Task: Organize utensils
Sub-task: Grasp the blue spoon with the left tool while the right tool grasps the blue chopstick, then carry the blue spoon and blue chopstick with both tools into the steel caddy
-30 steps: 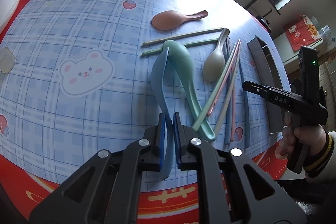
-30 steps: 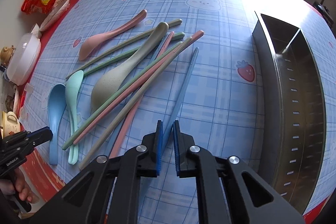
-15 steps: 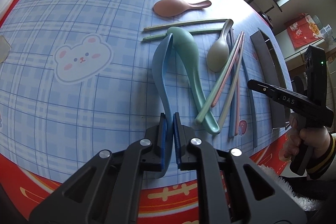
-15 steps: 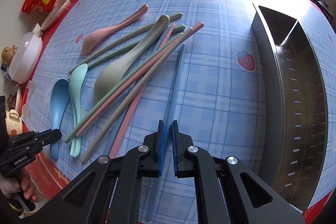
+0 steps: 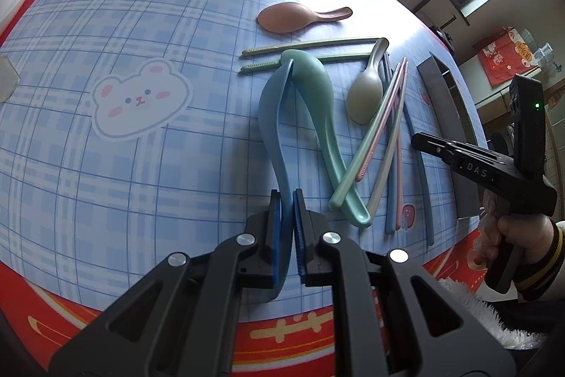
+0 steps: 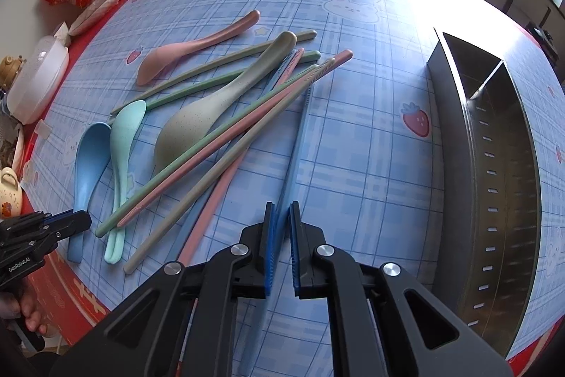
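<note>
Near the table's front edge, left gripper (image 5: 286, 200) is clamped on the blue spoon (image 5: 273, 115) handle, bowl tilted up beside the teal spoon (image 5: 317, 101). Right gripper (image 6: 281, 214) pinches a blue chopstick (image 6: 300, 136), which lies along the tablecloth (image 6: 370, 165) at the pile's right side. Beige spoon (image 6: 197, 129), pink spoon (image 6: 183, 53) and mixed chopsticks (image 6: 226, 143) sit mid-table. Metal utensil holder (image 6: 455, 172) lies along the right edge, apart from the pile.
</note>
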Action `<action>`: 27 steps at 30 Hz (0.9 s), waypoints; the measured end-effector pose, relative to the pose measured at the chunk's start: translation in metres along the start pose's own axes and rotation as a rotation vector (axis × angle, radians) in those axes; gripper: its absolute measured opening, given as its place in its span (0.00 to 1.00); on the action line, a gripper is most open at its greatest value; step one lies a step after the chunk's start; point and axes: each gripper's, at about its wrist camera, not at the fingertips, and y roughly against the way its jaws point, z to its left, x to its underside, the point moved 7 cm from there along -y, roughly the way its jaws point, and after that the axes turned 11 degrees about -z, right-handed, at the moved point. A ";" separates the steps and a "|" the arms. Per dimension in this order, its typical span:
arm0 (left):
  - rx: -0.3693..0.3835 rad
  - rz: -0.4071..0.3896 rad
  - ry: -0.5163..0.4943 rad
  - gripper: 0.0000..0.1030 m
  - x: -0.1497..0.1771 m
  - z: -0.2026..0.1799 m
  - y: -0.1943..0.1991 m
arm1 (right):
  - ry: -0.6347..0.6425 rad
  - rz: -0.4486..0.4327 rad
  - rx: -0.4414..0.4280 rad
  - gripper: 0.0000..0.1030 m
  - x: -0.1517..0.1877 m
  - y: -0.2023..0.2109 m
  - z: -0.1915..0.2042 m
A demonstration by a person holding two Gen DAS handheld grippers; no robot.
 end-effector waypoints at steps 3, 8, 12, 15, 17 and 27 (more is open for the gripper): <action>-0.008 0.004 -0.005 0.13 -0.001 -0.001 -0.001 | -0.016 0.002 0.001 0.07 0.008 0.005 -0.002; -0.019 0.008 0.005 0.11 -0.005 -0.001 0.003 | -0.103 -0.017 -0.036 0.06 0.018 0.022 -0.015; -0.014 -0.043 0.001 0.11 -0.019 -0.004 0.020 | -0.130 -0.067 -0.054 0.06 0.017 0.042 -0.025; -0.025 -0.064 0.004 0.11 -0.028 -0.005 0.031 | -0.161 -0.099 -0.069 0.06 0.015 0.055 -0.033; -0.015 -0.073 0.017 0.11 -0.033 -0.007 0.037 | -0.179 -0.124 -0.083 0.06 0.014 0.064 -0.040; 0.043 -0.073 -0.088 0.11 -0.056 -0.071 0.042 | -0.280 -0.249 -0.151 0.06 0.001 0.106 -0.074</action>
